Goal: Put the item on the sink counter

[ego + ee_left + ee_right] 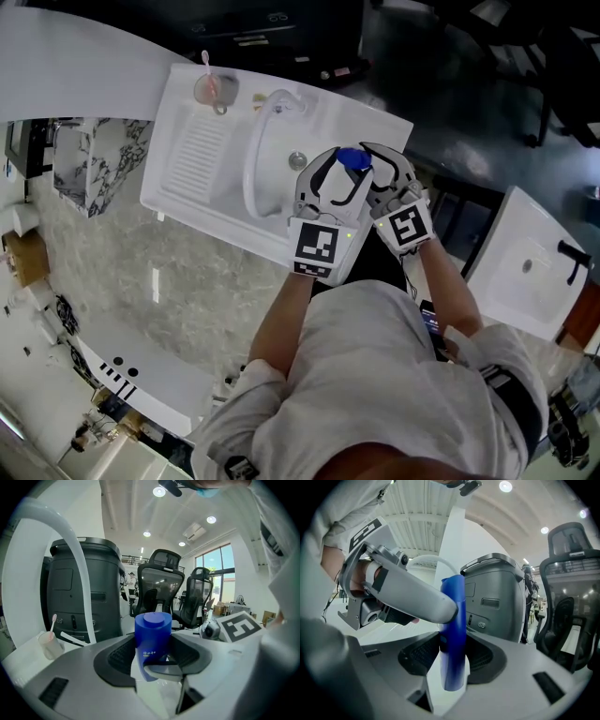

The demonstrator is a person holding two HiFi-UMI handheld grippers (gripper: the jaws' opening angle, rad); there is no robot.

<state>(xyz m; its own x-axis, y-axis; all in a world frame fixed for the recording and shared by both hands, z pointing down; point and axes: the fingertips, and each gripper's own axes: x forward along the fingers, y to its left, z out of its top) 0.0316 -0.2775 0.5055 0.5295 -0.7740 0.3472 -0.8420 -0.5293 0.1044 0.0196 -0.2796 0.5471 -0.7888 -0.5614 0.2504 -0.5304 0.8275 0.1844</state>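
Observation:
A blue squeeze tube [352,159] with a round cap hangs in the air over the right part of the white sink [192,192]. Both grippers meet on it. My left gripper [339,180] has the tube [152,641] standing cap up between its pads, and the pads touch both of its sides. My right gripper [379,169] grips the same tube [453,634], seen edge-on as a thin blue strip between its pads. One finger of the left gripper [412,599] crosses in front of the tube in the right gripper view.
The sink has a curved white faucet [255,141], a drain [296,160] and a ribbed drainboard [195,155]. A cup with a toothbrush [210,88] stands at its far corner. Marble counter [178,281] lies nearer me. A second basin [530,272] is at right.

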